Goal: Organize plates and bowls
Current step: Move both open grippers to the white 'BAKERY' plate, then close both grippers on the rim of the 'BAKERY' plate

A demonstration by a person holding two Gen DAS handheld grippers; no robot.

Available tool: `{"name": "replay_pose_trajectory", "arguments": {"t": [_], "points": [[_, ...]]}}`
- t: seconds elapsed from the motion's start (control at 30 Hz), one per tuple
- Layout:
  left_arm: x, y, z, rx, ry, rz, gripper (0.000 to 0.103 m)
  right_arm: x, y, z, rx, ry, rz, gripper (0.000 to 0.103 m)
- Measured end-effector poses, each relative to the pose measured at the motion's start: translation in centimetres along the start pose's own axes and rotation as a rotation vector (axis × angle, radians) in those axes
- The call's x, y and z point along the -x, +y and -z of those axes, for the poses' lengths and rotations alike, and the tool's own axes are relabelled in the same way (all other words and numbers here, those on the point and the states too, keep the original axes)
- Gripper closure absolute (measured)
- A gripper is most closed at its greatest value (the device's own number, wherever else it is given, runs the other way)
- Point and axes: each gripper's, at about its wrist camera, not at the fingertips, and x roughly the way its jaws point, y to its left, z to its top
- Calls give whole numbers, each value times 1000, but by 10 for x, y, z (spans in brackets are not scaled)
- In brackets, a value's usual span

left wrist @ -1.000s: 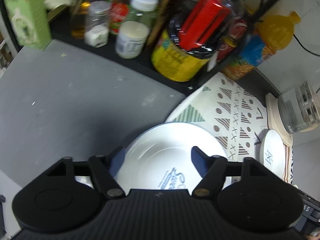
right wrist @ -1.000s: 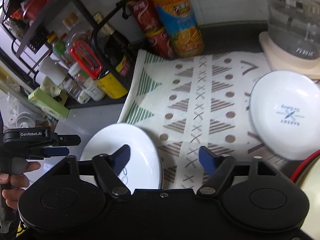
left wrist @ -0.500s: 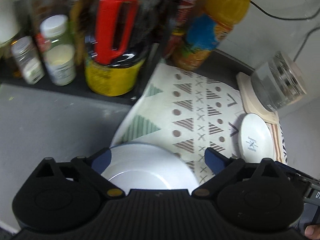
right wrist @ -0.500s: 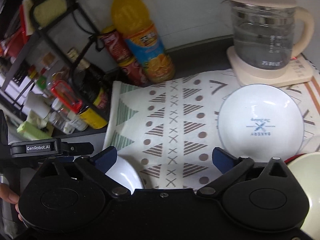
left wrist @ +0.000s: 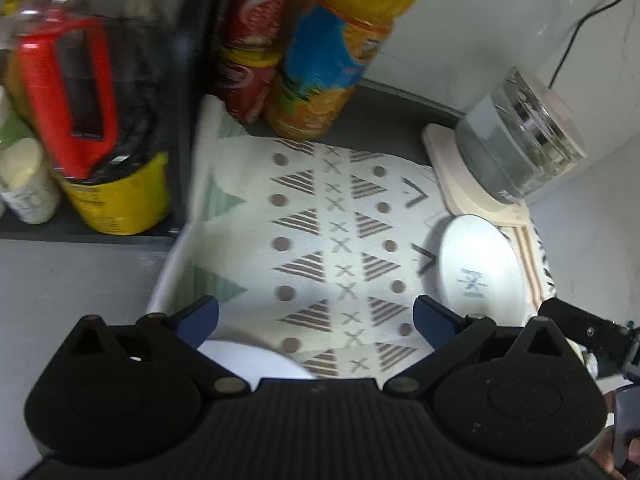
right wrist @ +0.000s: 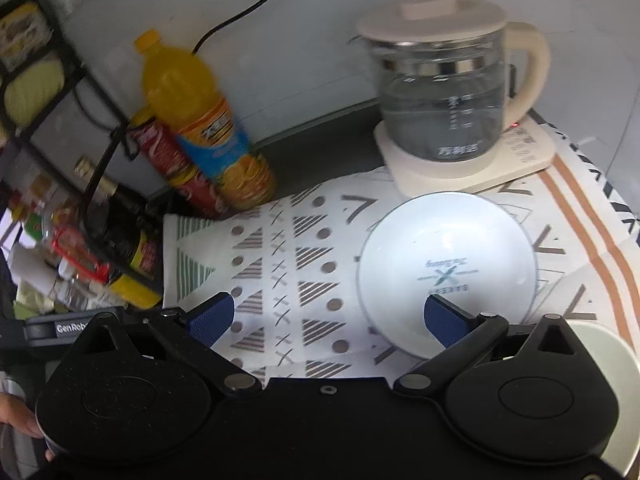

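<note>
With both jaws spread and nothing held, the right gripper [right wrist: 326, 318] is best eased forward — its right finger kept clear of the rim — toward the white printed ceramic bowl [right wrist: 447, 272] on the patterned mat's [right wrist: 280, 264] right side, near the glass kettle [right wrist: 444, 80], while the left gripper [left wrist: 316, 316] idles by 1 white plate [left wrist: 256, 362].

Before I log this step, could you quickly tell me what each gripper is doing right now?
Left gripper: jaws open, holding nothing.
Right gripper: jaws open, holding nothing.
</note>
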Motion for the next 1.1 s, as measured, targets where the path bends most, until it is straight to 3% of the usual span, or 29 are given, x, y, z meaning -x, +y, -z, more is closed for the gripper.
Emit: {"name": "replay_pose_trajectory", "arguments": {"t": [0.23, 0.67, 0.77, 0.97, 1.1], "points": [[-24, -28, -7, -19, 26, 3, 1, 6, -33, -13, -35, -20, 57, 1], [-70, -86, -8, -64, 92, -21, 1, -14, -92, -30, -100, 39, 126, 5], [-81, -97, -6, -75, 104, -30, 1, -22, -108, -32, -138, 66, 123, 12], [-108, -111, -4, -69, 143, 5, 4, -45, -144, -34, -265, 148, 116, 39], [-122, -113, -4, -29, 143, 14, 10, -59, -163, -33, -326, 187, 129, 48]]}}
